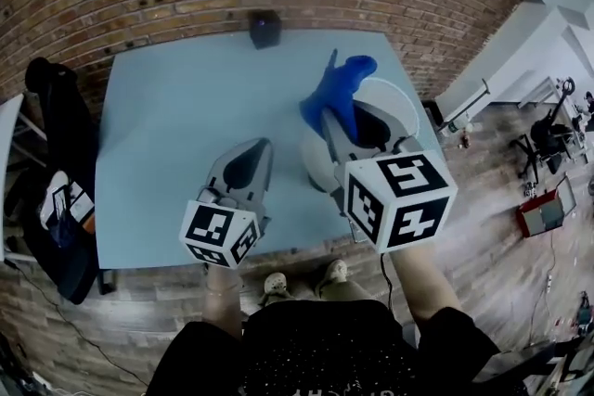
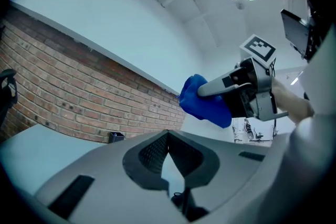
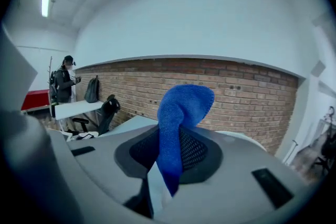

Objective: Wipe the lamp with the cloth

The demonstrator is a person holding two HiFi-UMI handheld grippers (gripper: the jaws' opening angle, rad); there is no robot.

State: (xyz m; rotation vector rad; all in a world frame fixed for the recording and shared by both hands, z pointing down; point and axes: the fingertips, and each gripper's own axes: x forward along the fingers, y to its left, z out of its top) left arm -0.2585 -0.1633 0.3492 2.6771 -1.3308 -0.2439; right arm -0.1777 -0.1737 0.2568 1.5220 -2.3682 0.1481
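Toward three o'clock on the table (image 1: pixel 176 107), the right gripper (image 1: pixel 336 127) pinched the limp blue cloth (image 1: pixel 339 88) just over the white lamp (image 1: pixel 399 97), which looked light and tippy. At its nine o'clock the left gripper (image 1: pixel 263 146) sat with jaws pressed together on nothing, free to steady the lamp's rim.

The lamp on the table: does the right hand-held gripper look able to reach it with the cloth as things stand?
Probably yes. The right hand-held gripper, shut on the blue cloth, hangs over the white lamp with nothing visible between them; the left hand-held gripper sits aside.
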